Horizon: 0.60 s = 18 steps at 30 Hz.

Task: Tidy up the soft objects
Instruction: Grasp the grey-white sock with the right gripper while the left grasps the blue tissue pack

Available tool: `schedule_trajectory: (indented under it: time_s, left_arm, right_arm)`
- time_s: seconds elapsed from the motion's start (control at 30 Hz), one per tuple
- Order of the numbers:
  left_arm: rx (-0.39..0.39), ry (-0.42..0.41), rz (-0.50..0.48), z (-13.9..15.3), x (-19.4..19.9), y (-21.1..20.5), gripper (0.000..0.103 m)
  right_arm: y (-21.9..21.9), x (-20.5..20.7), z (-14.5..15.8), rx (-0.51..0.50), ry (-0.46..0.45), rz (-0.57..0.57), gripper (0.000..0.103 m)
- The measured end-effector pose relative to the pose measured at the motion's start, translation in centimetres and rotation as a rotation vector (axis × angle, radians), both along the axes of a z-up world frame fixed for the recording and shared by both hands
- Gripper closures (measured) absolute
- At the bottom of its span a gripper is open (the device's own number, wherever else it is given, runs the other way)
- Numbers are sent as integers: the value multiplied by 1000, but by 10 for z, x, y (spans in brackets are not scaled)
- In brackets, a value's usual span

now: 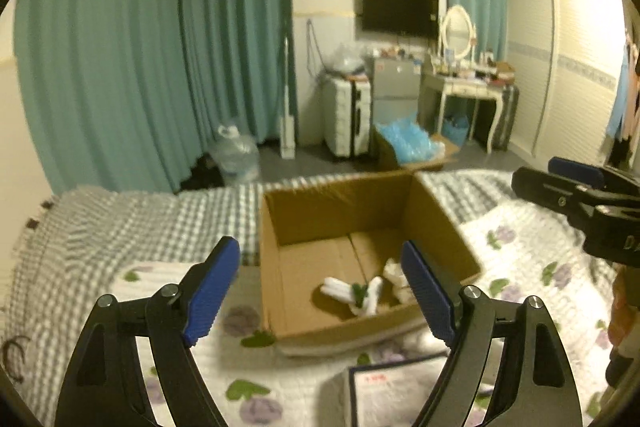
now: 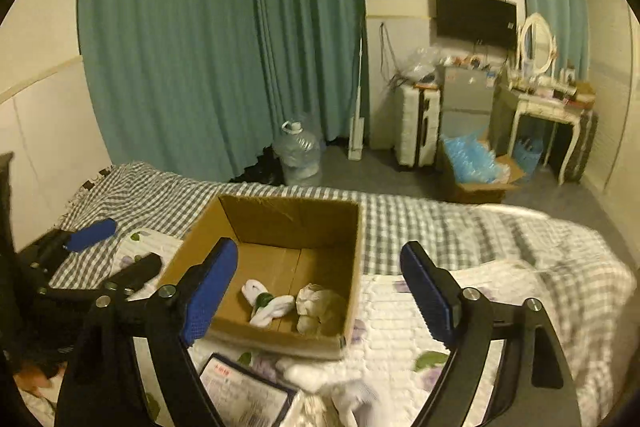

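Observation:
An open cardboard box (image 1: 304, 211) (image 2: 288, 219) stands on the bed. Inside lie a white sock bundle with a green patch (image 1: 352, 293) (image 2: 267, 303) and a crumpled beige soft item (image 1: 394, 277) (image 2: 320, 307). My left gripper (image 1: 326, 291) is open and empty, held above the near side of the box. My right gripper (image 2: 324, 293) is open and empty, above the box's right front. A white soft item (image 2: 340, 387) lies on the floral quilt below the right gripper, next to a plastic packet (image 2: 240, 391) (image 1: 392, 395).
The bed has a grey checked sheet (image 2: 400, 227) and a floral quilt (image 1: 520, 267). Beyond it are teal curtains (image 1: 160, 47), a water jug (image 2: 298, 155), a suitcase (image 1: 346, 119), a box of blue bags (image 2: 472, 163) and a dressing table (image 1: 472, 95).

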<state>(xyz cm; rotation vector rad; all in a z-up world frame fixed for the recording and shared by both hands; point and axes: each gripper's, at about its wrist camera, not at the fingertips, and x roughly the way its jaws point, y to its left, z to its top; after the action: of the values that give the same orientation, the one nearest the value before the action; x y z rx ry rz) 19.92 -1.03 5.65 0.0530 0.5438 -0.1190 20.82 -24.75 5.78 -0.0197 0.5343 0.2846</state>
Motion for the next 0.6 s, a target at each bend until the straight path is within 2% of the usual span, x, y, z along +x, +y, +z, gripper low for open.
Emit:
schedule_trajectory:
  time_s: [0.07, 0.1, 0.17, 0.27, 0.47, 0.53, 0.6]
  left_arm:
    - [-10, -37, 9, 16, -25, 2, 15]
    - [-14, -62, 19, 26, -41, 2, 7]
    - [-14, -106, 38, 38, -66, 3, 6]
    - [-22, -170, 34, 49, -106, 2, 6]
    - [-45, -144, 47, 30, -143, 7, 6]
    - [-45, -140, 76, 16, -145, 11, 6]
    - [-48, -101, 97, 2, -144, 15, 6]
  right_arm:
    - [-1, -25, 18, -8, -32, -8, 8]
    - [-3, -39, 28, -12, -51, -8, 6]
    - [-5, -68, 43, -29, -76, -9, 2]
    - [-4, -101, 55, -59, -120, -17, 1]
    - [-2, -156, 51, -115, -151, -14, 1]
    - [-2, -167, 42, -145, -163, -16, 1]
    - [-1, -169, 30, -154, -151, -3, 1]
